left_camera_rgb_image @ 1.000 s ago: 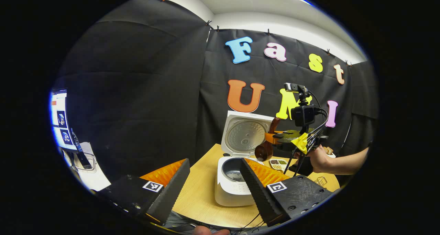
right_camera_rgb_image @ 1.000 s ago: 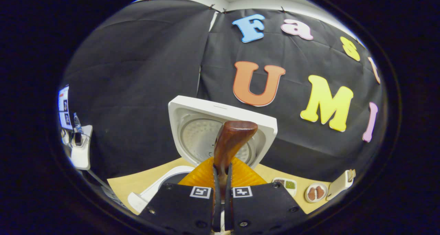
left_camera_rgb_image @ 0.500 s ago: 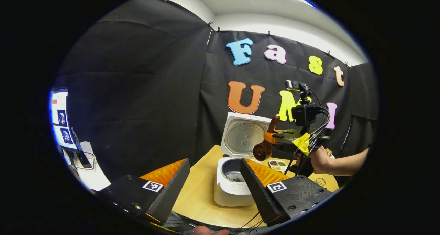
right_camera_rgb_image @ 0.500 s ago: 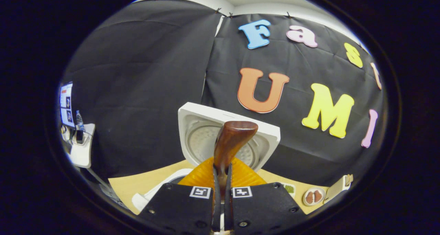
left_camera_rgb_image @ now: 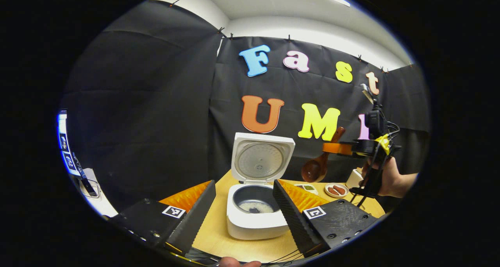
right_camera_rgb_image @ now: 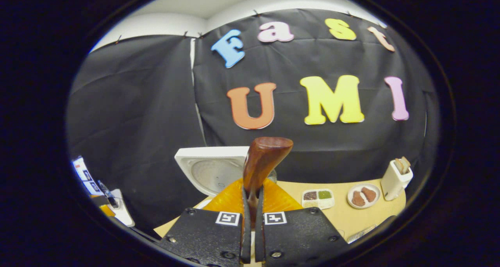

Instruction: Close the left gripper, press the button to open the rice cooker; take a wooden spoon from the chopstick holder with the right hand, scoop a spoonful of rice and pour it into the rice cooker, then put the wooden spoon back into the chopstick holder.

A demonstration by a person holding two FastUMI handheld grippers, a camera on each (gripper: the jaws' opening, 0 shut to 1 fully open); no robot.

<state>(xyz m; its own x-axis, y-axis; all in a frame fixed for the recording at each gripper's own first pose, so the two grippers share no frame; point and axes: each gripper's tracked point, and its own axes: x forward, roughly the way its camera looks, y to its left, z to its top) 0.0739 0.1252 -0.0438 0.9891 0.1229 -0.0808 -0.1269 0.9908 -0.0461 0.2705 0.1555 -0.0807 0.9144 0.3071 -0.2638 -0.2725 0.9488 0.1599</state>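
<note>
1. One round worktop (left_camera_rgb_image: 218, 235) carries everything; on it the rice cooker (left_camera_rgb_image: 256, 220) stands with its lid (left_camera_rgb_image: 261, 159) tipped up and back, and pale rice shows in the bottom of the pot.
2. The left hand-held gripper (left_camera_rgb_image: 244, 204) hangs in front of the cooker with its fingers spread wide and nothing between them.
3. The right hand-held gripper (left_camera_rgb_image: 332, 148), at about 2 o'clock from the cooker in the left gripper view, is clamped narrow on the wooden spoon (left_camera_rgb_image: 318, 163), whose bowl hangs down and looks empty.
4. The chopstick holder (right_camera_rgb_image: 394, 179) stands at the worktop's far right, at about 3 o'clock from the spoon handle (right_camera_rgb_image: 261, 161) in the right gripper view, just beside a small plate (right_camera_rgb_image: 363, 196) and near a divided dish (right_camera_rgb_image: 318, 198).
5. To my eye the return is what remains. The holder is narrow and light, so a spoon lowered off-centre or tilted could catch the rim and tip it; a swing too low might clip the plate.
</note>
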